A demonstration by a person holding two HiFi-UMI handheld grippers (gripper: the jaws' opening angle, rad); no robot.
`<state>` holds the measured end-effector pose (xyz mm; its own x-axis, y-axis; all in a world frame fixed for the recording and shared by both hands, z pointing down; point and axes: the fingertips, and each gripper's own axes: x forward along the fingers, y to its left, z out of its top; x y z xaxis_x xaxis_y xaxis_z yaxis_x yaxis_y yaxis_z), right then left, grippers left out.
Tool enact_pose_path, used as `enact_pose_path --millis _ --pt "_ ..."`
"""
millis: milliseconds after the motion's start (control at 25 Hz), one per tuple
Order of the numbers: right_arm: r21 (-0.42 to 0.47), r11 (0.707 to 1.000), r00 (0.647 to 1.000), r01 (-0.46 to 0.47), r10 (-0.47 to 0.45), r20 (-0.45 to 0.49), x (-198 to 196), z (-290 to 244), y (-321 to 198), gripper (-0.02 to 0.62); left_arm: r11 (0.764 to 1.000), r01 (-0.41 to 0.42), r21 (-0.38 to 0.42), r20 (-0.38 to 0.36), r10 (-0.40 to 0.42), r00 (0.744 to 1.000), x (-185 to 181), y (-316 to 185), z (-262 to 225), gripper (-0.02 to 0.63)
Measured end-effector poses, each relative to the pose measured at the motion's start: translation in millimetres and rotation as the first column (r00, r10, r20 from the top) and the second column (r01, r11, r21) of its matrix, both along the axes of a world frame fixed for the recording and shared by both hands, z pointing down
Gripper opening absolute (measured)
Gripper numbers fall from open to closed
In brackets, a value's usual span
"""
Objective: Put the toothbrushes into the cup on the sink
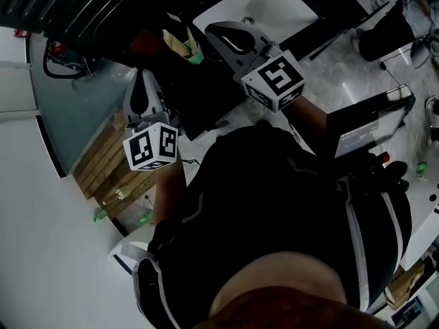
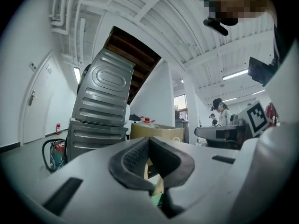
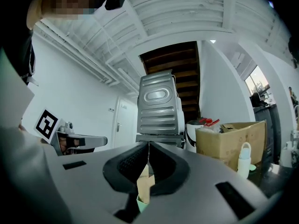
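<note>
A white sink [image 1: 274, 5] lies at the top of the dark head view. Left of it, on the dark counter, is a tan and green toothbrush pack [image 1: 185, 46]. My right gripper [image 1: 209, 29] reaches out just right of that pack, and its pads meet at the tip [image 3: 148, 146]. A tan strip with a green end [image 3: 144, 183] shows in the gap under them; I cannot tell if it touches them. My left gripper [image 1: 145, 72] is lower left, shut too [image 2: 149, 141], with a tan and green piece [image 2: 156, 188] in its gap. I make out no cup.
A grey ribbed metal appliance [image 3: 159, 106] stands ahead of both grippers, with a cardboard box [image 3: 229, 141] and a white bottle [image 3: 244, 160] to its right. Wooden slats [image 1: 103, 163] lie low on the left. A dark open case [image 1: 370, 125] is on the right. A person [image 2: 219, 113] stands far off.
</note>
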<state>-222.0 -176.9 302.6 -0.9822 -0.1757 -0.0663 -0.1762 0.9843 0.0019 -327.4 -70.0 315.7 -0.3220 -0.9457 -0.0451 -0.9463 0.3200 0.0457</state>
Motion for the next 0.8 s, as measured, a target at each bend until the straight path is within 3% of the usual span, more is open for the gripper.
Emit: enact_pose_path --millis 280,800 --pt "0.035 0.999 1.000 0.017 -0.017 -0.006 -6 -2 7 0.023 1.000 0.010 0.010 -0.035 -0.009 0.999 9 14 -1 0.006" --pt "0.034 0.999 0.999 0.038 -0.038 0.016 -12 -4 6 0.023 0.998 0.052 0.030 -0.024 -0.052 0.998 6 14 -8 0.005"
